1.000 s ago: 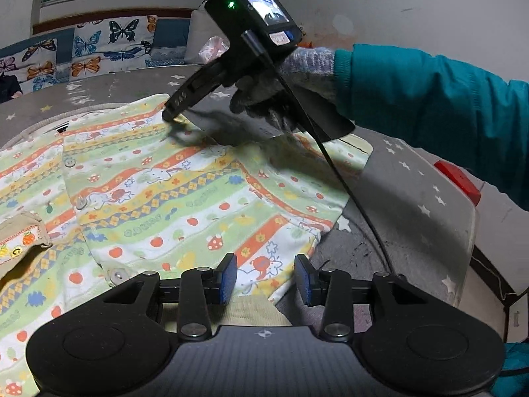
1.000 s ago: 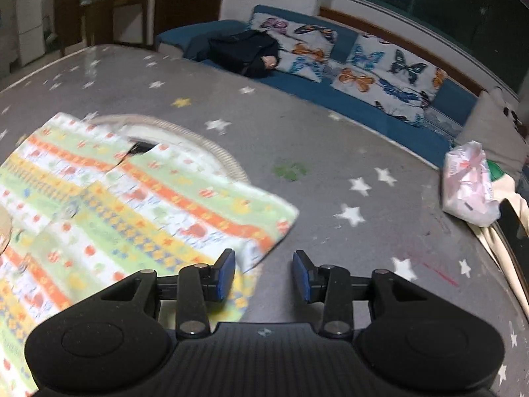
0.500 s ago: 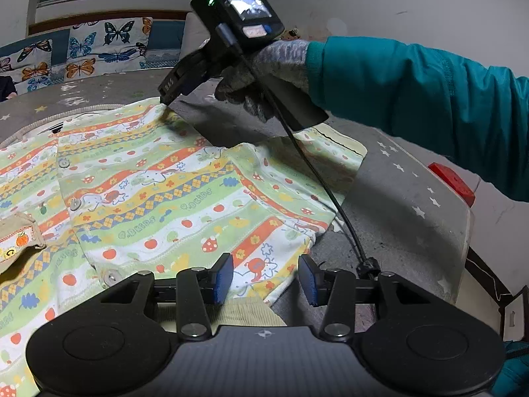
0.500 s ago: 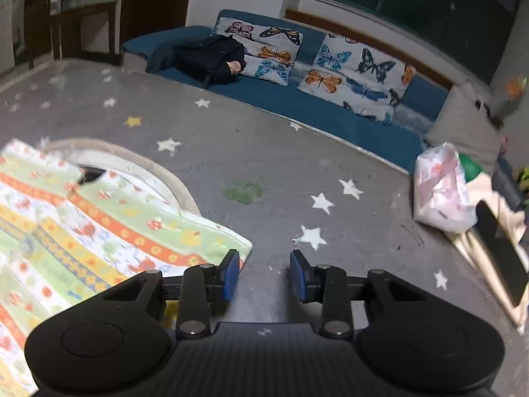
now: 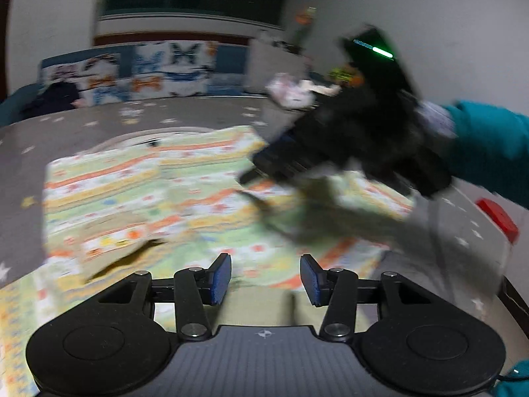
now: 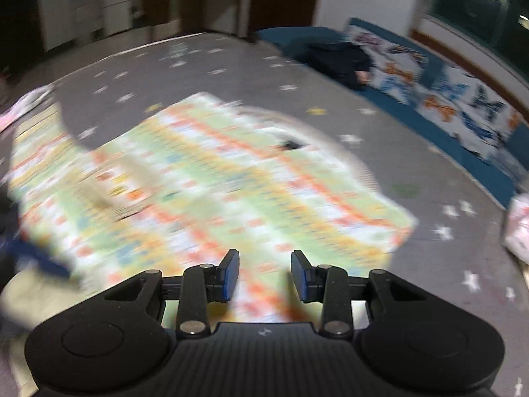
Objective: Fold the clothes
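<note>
- Clothes: one stripy shirt with little pictures lies spread flat in the middle of the grey star table.
- Shirt looks soft, thin and light. It likely bends and flops when lifted.
- Left gripper is over the shirt's near edge, spread apart, holding nothing.
- Right gripper is over the shirt too, spread apart and empty.
- Best spot to grab is probably a corner or edge, because the middle may bunch up.

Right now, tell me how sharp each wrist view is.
Left wrist view: motion-smeared; the patterned garment and the right gripper streak, while the left gripper fingers stay crisp. Right wrist view: garment and star-print cover blur alike.
</note>
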A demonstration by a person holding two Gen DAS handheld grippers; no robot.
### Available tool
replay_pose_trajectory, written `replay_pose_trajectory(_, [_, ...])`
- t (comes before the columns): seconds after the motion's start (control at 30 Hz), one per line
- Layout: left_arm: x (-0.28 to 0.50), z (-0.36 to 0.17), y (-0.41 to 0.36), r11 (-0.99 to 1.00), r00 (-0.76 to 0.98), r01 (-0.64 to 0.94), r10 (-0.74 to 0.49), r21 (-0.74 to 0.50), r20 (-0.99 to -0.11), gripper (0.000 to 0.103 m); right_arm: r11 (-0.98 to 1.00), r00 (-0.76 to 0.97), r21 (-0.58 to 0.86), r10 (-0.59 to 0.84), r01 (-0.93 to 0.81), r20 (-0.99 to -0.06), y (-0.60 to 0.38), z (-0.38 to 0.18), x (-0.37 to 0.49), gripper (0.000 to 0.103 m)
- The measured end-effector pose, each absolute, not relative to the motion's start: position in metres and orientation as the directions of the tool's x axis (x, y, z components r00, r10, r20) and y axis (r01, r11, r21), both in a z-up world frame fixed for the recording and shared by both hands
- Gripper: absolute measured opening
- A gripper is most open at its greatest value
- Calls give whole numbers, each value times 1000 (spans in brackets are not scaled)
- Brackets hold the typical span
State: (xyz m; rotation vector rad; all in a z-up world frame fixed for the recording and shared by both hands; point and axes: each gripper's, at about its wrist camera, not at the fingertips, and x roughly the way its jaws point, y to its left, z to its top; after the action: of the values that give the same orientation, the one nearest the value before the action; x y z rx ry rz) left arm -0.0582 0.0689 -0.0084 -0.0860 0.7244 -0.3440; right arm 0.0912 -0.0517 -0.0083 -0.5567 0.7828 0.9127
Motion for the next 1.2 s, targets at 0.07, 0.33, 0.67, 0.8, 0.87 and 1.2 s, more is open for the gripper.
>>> replay_pose_trajectory(0.07, [-58, -12, 72, 944, 692, 265, -327, -194, -644, 50, 479, 349, -88, 490, -874, -799, -45, -13, 77, 34])
replay_pose_trajectory(0.33, [-72, -21, 64, 927, 649, 335, -357, -169, -672, 54, 369, 295, -110, 492, -923, -819, -37, -20, 27, 34])
replay_pose_trajectory(0.67, [-72, -20, 69, 932, 658, 325, -346, -162, -669, 57, 396, 313, -108, 500, -912, -807, -67, -15, 3, 35])
replay_pose_trajectory(0.8, [-77, -24, 67, 930, 663, 340, -341, -137, -667, 63, 405, 322, -111, 499, -908, -804, -81, -16, -11, 35])
replay_pose_trajectory(0.87, [-83, -22, 71, 934, 676, 326, -339, -147, -655, 63, 415, 322, -105, 499, -904, -804, -86, -16, -14, 35])
replay_pose_trajectory(1.2, [-115, -5, 167, 993, 789, -63, -8, -95, -615, 63, 531, 387, -73, 509, -844, -769, -122, -5, -8, 42])
